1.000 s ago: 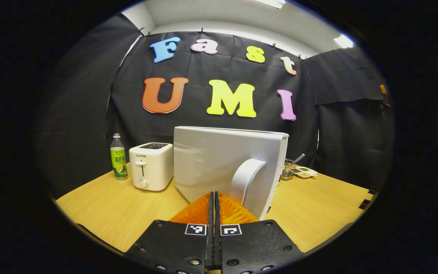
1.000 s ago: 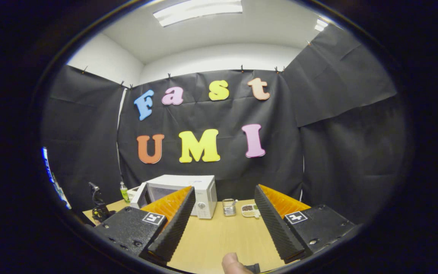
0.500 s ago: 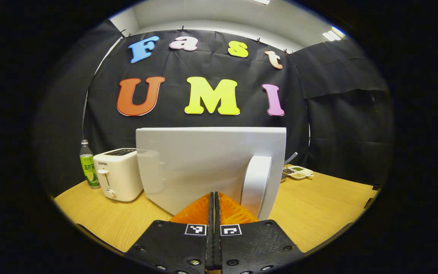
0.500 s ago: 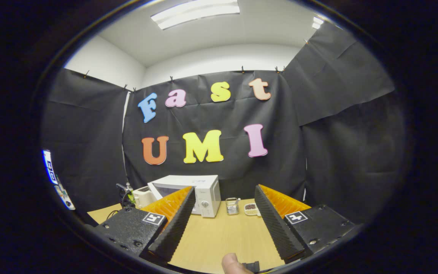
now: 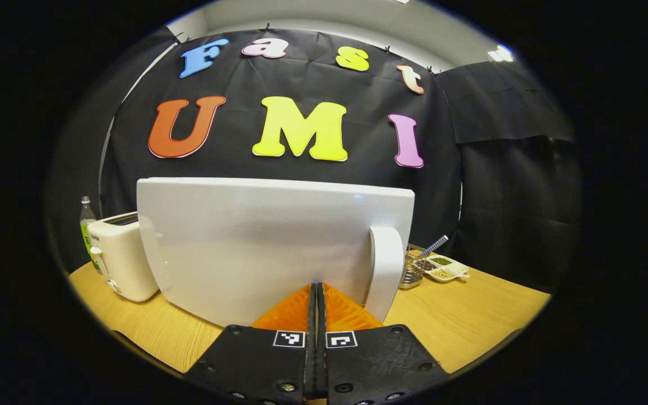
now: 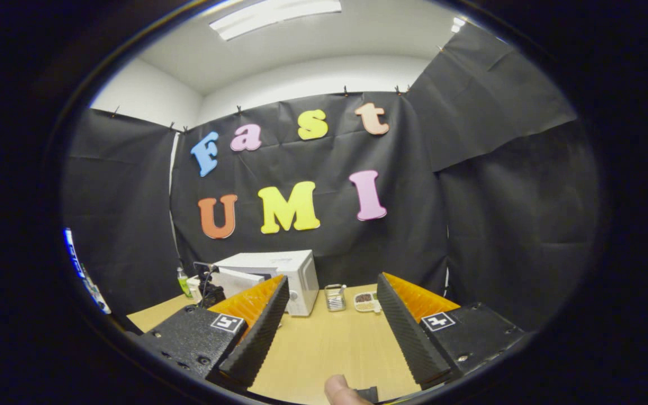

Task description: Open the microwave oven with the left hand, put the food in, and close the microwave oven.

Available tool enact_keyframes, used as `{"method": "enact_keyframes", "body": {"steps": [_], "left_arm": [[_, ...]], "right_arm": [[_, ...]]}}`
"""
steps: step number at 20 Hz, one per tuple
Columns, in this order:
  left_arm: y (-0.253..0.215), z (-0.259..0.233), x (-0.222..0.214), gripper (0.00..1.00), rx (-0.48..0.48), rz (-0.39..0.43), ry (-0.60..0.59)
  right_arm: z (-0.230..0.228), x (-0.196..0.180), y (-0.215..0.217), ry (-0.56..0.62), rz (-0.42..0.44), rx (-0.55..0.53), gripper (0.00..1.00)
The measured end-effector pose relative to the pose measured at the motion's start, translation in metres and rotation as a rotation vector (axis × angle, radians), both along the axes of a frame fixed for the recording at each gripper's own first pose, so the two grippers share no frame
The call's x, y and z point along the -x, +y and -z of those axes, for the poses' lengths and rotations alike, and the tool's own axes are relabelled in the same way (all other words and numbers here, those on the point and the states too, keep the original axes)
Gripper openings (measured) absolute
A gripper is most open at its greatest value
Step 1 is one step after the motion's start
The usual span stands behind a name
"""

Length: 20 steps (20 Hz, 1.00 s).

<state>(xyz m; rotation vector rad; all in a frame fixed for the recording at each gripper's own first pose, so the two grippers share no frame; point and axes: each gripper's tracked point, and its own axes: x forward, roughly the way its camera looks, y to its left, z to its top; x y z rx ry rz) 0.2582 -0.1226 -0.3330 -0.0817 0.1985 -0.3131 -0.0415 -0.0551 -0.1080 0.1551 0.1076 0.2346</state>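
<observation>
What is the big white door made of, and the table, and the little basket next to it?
The microwave door looks like smooth, glossy white plastic; it shines softly, though painted metal is possible. The table shows pale wood grain, likely wood or a wood-look laminate. The basket looks like thin shiny metal wire, seen as a silvery grid.
</observation>
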Motion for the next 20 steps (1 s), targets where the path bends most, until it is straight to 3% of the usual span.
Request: {"method": "enact_keyframes", "body": {"steps": [9, 10, 11, 12, 13, 15, 16, 17, 18, 20], "left_arm": [[-0.020, 0.011, -0.052, 0.00, 0.002, -0.072, 0.037], [-0.021, 0.010, -0.056, 0.00, -0.010, -0.082, 0.035], [-0.025, 0.016, -0.059, 0.00, -0.018, -0.078, 0.070], [-0.026, 0.016, -0.057, 0.00, -0.010, -0.094, 0.083], [-0.026, 0.013, -0.061, 0.00, 0.001, -0.110, 0.081], [-0.027, 0.015, -0.061, 0.00, 0.027, -0.126, 0.106], [-0.028, 0.015, -0.060, 0.00, 0.024, -0.123, 0.118], [-0.028, 0.015, -0.059, 0.00, 0.013, -0.119, 0.117], [-0.028, 0.017, -0.058, 0.00, -0.001, -0.113, 0.119], [-0.028, 0.019, -0.058, 0.00, -0.019, -0.107, 0.122]], "right_arm": [[0.013, -0.026, -0.012, 0.010, -0.014, 0.031, 0.89], [0.015, -0.028, -0.012, 0.008, -0.022, 0.029, 0.99], [0.016, -0.030, -0.014, 0.008, -0.025, 0.026, 0.89], [0.019, -0.032, -0.017, 0.011, -0.024, 0.025, 0.89], [0.021, -0.034, -0.019, 0.012, -0.019, 0.024, 0.99], [0.024, -0.036, -0.026, 0.018, -0.003, 0.027, 1.00], [0.025, -0.037, -0.027, 0.022, 0.002, 0.028, 0.89], [0.026, -0.036, -0.027, 0.025, 0.006, 0.027, 0.89], [0.026, -0.034, -0.028, 0.027, 0.007, 0.026, 1.00], [0.022, -0.029, -0.024, 0.026, -0.001, 0.025, 0.99]]}}
